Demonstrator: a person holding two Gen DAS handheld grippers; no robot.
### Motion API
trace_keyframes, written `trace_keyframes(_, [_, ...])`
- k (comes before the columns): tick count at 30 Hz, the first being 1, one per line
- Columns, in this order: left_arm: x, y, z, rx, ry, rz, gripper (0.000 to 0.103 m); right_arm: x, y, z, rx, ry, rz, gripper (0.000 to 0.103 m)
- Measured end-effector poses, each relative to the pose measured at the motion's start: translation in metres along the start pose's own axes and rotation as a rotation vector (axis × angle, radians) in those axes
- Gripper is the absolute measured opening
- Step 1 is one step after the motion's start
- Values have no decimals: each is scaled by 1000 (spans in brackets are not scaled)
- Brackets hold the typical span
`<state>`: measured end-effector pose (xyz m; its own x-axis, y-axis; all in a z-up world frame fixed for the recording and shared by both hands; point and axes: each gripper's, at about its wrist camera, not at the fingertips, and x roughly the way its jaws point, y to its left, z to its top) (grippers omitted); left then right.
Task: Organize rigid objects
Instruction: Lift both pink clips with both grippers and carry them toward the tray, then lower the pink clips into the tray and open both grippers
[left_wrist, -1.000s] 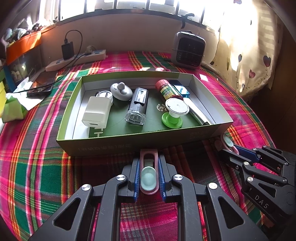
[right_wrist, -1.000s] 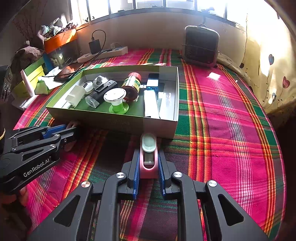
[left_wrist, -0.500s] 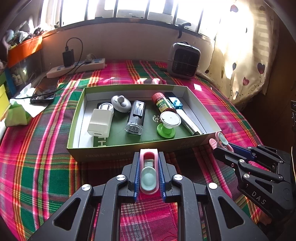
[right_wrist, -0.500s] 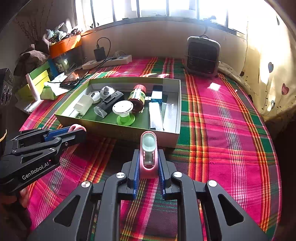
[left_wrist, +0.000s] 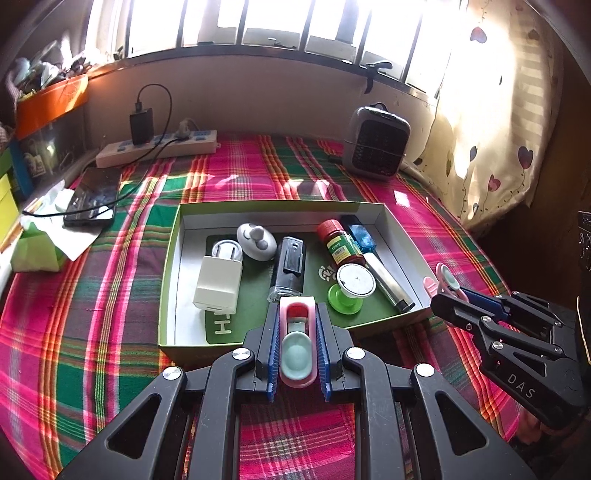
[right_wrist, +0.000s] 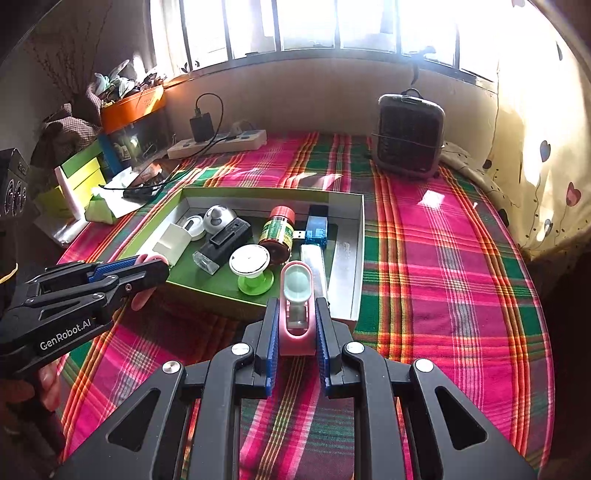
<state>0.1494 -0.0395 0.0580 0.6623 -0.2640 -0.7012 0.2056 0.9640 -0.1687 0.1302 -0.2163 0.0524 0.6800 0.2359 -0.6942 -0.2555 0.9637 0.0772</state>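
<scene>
My left gripper (left_wrist: 297, 312) is shut on a pink clip with a mint oval pad (left_wrist: 297, 356), held above the near wall of the green box (left_wrist: 167, 291). My right gripper (right_wrist: 296, 306) is shut on a second pink clip with a mint pad (right_wrist: 296, 282), over the box's near right corner (right_wrist: 356, 258). Each gripper also shows in the other's view: the right gripper (left_wrist: 441, 295) by the box's right corner, the left gripper (right_wrist: 160, 264) at its left side. Inside lie a white charger (left_wrist: 218, 282), a black lighter (left_wrist: 290, 266), a red-capped bottle (left_wrist: 341, 245) and a green-footed white disc (left_wrist: 351, 288).
The box rests on a pink and green plaid cloth (right_wrist: 443, 277). A small grey heater (left_wrist: 376, 142) stands at the back right, a power strip with plugs (left_wrist: 159, 147) at the back left. A phone on cable (left_wrist: 94, 201) and tissues (left_wrist: 40, 243) lie left. A curtain (left_wrist: 498, 129) hangs right.
Both grippers have risen with their pink clips and now look down over the box's near wall; before, they were low in front of it. Both grips stayed the same.
</scene>
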Motion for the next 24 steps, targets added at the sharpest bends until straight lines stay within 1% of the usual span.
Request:
trace_keyframes(3, [4, 5, 5, -14, 3, -5, 17, 5, -2, 6, 6, 1, -1, 19])
trace_keyframes(13, [23, 23, 19, -46, 12, 10, 17, 24, -15, 27, 35, -4, -12, 19])
trace_keyframes(17, [32, 27, 24, -52, 21, 14, 17, 36, -21, 36, 54, 3, -15, 19])
trace_keyframes(24, [46, 32, 30, -52, 33, 15, 17, 56, -25, 46, 52, 21, -19, 19])
